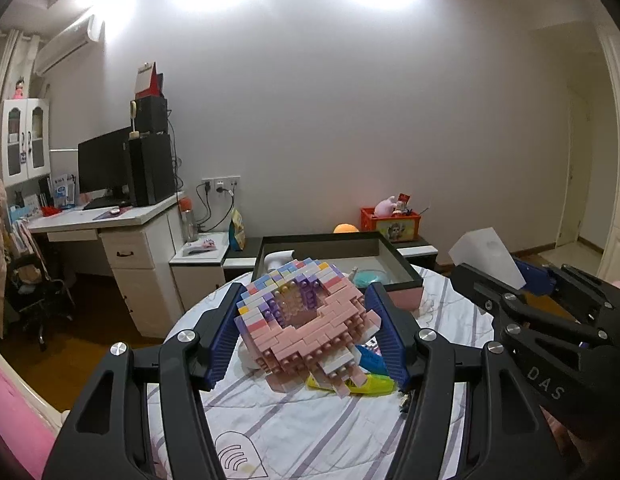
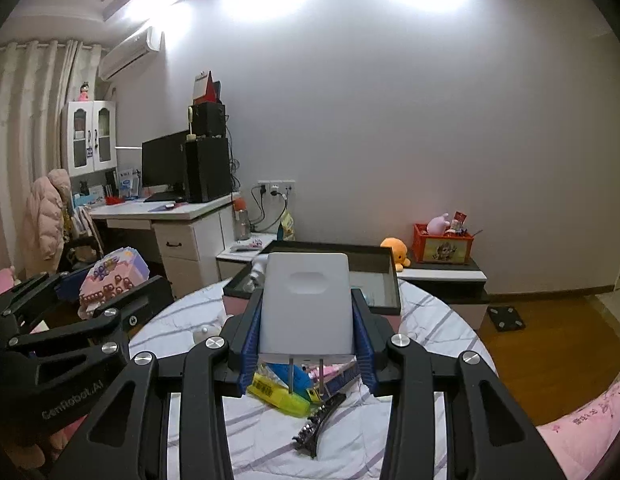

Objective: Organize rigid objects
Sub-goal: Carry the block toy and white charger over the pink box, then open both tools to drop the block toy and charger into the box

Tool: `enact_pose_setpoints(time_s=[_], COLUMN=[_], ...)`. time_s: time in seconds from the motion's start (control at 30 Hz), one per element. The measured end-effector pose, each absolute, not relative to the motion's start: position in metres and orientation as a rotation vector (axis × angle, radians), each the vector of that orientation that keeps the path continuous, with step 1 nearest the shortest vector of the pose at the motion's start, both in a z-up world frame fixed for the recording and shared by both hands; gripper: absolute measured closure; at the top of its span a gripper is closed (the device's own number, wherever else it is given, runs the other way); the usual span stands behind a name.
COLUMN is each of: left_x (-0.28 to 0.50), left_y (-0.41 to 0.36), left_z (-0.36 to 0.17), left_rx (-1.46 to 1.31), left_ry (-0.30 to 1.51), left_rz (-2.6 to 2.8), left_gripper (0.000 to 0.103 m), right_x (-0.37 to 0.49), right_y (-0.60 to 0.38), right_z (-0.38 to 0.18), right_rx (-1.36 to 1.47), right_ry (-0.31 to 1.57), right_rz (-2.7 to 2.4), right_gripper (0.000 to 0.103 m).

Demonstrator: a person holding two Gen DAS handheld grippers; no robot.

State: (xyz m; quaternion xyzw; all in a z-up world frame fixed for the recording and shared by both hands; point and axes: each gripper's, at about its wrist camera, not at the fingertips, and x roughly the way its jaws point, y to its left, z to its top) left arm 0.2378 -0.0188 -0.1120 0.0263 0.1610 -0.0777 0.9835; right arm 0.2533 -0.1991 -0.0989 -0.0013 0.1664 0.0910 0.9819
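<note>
My left gripper [image 1: 306, 336] is shut on a pink, white and purple brick model [image 1: 302, 316], held in the air over the round table [image 1: 310, 432]. My right gripper [image 2: 308, 336] is shut on a white plug adapter [image 2: 306, 304] whose two metal prongs point down toward the camera. In the left wrist view the right gripper [image 1: 510, 280] with the white adapter [image 1: 490, 256] shows at the right. In the right wrist view the left gripper and brick model [image 2: 110, 280] show at the left. A black open box [image 1: 338, 256] [image 2: 374, 276] stands at the table's far side.
On the striped tablecloth lie a yellow-green packet [image 2: 278, 396], a blue item [image 2: 294, 376], a pink flat item [image 2: 330, 372] and a black hair clip [image 2: 318, 420]. The box holds a white item [image 1: 278, 260] and a teal one [image 1: 366, 278]. A low cabinet and a desk stand behind.
</note>
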Motion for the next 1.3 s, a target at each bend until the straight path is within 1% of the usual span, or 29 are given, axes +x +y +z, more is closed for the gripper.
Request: enact_pose_setpoints(time_s=[0.23, 0.43, 0.7, 0.87, 0.97, 1.03, 1.2, 1.3], left_x=[0.246, 0.271, 0.352, 0.430, 0.472, 0.497, 0.532, 0.541], left_y=[-0.017, -0.022, -0.029, -0.040, -0.047, -0.056, -0.076, -0.084], left_z=[-0.110, -0.106, -0.101, -0.119, -0.136, -0.150, -0.180, -0.188], left_rx=[0.048, 0.064, 0.109, 0.092, 0.062, 0.096, 0.150, 0.191], left_ry=[0.314, 0.313, 0.347, 0.474, 0.560, 0.602, 0.706, 0.718], left_rz=[-0.144, -0.145, -0.172, -0.252, -0.281, -0.263, -0.260, -0.246], left_gripper=[0.041, 0.041, 0.041, 0.041, 0.041, 0.041, 0.041, 0.040], right_x=[0.260, 0.278, 0.339, 0.406, 0.446, 0.465, 0.505, 0.517], right_y=[-0.198, -0.198, -0.209, -0.213, -0.217, -0.221, -0.233, -0.234], right_z=[-0.094, -0.095, -0.093, -0.108, -0.128, -0.142, -0.173, -0.185], right_rx=[-0.008, -0.016, -0.033, -0.057, -0.059, -0.068, -0.055, -0.069], right_ry=[0.321, 0.332, 0.362, 0.461, 0.539, 0.579, 0.688, 0.721], right_rz=[0.189, 0.180, 0.166, 0.160, 0.157, 0.132, 0.125, 0.123], right_gripper=[0.062, 0.062, 0.062, 0.062, 0.062, 0.062, 0.062, 0.062])
